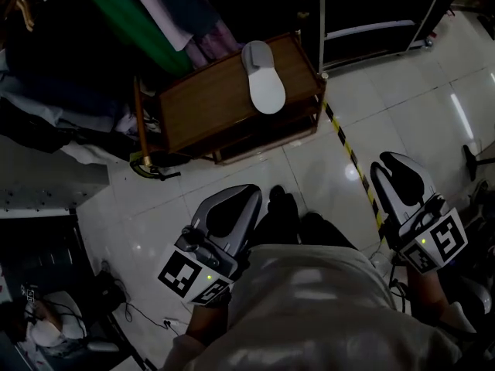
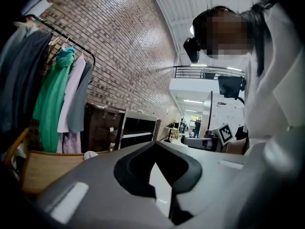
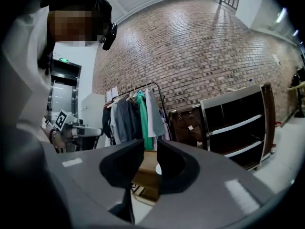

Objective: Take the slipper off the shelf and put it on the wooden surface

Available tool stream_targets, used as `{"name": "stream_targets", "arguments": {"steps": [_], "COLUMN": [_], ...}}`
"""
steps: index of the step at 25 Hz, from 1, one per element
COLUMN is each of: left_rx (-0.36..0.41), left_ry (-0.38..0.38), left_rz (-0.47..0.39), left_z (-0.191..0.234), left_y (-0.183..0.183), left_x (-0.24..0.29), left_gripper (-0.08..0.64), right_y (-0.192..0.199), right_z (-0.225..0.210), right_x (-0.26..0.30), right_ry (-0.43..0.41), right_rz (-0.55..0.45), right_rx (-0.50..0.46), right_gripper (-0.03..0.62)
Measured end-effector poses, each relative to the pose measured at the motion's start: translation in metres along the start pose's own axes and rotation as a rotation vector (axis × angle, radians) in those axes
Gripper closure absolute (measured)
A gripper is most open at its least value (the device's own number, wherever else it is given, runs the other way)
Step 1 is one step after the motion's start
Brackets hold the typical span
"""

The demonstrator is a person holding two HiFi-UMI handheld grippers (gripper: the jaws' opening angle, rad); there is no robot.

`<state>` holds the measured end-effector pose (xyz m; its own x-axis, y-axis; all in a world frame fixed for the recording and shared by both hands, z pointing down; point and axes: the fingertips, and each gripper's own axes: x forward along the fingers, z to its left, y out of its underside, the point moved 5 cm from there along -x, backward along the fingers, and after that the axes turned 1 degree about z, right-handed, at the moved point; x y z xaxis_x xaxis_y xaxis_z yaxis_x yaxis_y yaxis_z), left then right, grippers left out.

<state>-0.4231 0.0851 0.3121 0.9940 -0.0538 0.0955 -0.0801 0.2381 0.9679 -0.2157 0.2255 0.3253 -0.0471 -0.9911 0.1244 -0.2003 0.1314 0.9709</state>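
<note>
We see the slipper (image 1: 265, 78) lying flat on the top of the wooden table (image 1: 209, 103), sole side up as far as we can judge, near the table's right end and clear of both grippers. It is pale grey-white, with its narrower end pointing away from us. Behind the table, to the right, stands the black shelf (image 1: 371, 10) with its light rails, and to the left hang the clothes (image 1: 178, 14), a green garment (image 1: 128, 14) among them.

Both grippers are held low and close to the person's body, well apart from the table, over the glossy tiled floor (image 1: 309, 168). The left gripper (image 2: 155, 146) has its jaws pressed together at the tips, with only floor showing through the loop they form; nothing is pinched. The right gripper (image 3: 150, 144) has its jaws drawn nearly together, a slim slot left between them, and nothing sits in that slot; we see only the table far behind it. A yellow-and-black striped tape (image 1: 352, 157) runs across the floor from the table's right corner toward the right gripper
</note>
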Motion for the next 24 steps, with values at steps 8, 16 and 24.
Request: {"name": "stream_targets", "arguments": {"steps": [8,16,24], "left_rx": [0.029,0.027,0.039], "left_ry": [-0.002,0.059,0.044], "left_rz": [-0.042,-0.002,0.011], "left_z": [-0.011,-0.01,0.015], "left_y": [-0.031,-0.019,-0.017], "left_x": [-0.025,-0.034,-0.043], "left_gripper": [0.566,0.568,0.568], "right_y": [-0.006,0.009,0.012], "right_z": [0.033,0.063,0.061], "right_x": [-0.037,-0.029,-0.021], "right_ry": [-0.002,-0.015,0.01], "right_rz": [-0.061,-0.009,0.021], "right_rx": [0.009,0.043,0.065], "right_gripper": [0.505,0.505,0.505]}}
